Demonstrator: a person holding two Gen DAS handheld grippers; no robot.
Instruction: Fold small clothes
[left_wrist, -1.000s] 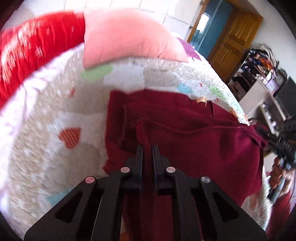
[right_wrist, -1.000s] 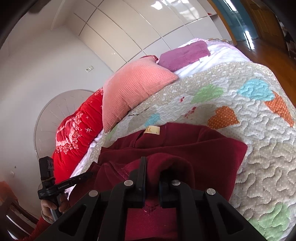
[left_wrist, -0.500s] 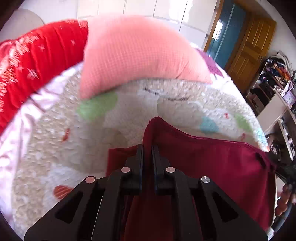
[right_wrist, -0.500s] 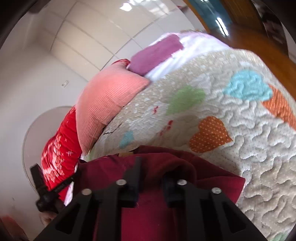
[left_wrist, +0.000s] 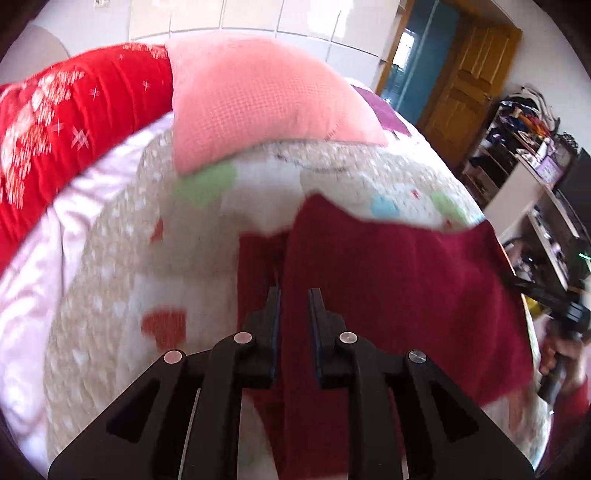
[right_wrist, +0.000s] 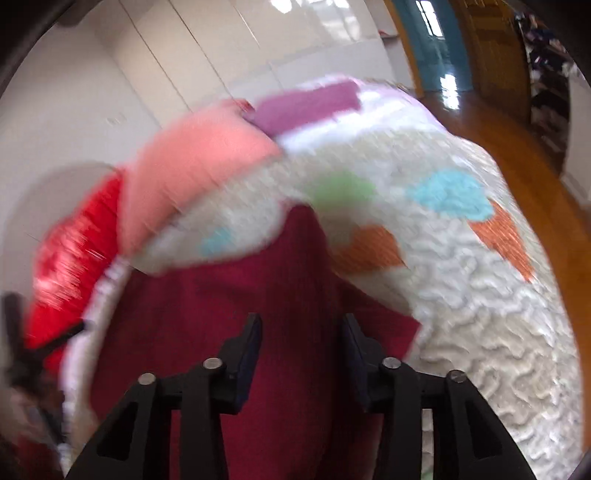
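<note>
A dark red garment (left_wrist: 388, 277) lies folded on the heart-patterned quilt (left_wrist: 110, 277). My left gripper (left_wrist: 293, 291) stands over its left edge. Its jaws are opening, and a raised fold of the cloth still fills the narrow gap between them. In the right wrist view the same garment (right_wrist: 221, 314) spreads under my right gripper (right_wrist: 301, 319). Those jaws are opening too and stand well apart, with the cloth lying between and below the fingers, untouched by the pads. The picture is blurred. A hand holding the right gripper (left_wrist: 565, 321) shows at the right edge.
A pink pillow (left_wrist: 258, 103) and a red blanket (left_wrist: 74, 110) lie at the head of the bed, and a purple pillow (right_wrist: 306, 103) beside them. Cluttered shelves (left_wrist: 517, 129) and a wooden door (left_wrist: 469, 85) stand to the right. Wooden floor (right_wrist: 517, 147) borders the quilt (right_wrist: 480, 332).
Both grippers carried the garment's near edge forward over the rest, towards the pillows. The right jaws have spread wide off the cloth. The left jaws have parted slightly.
</note>
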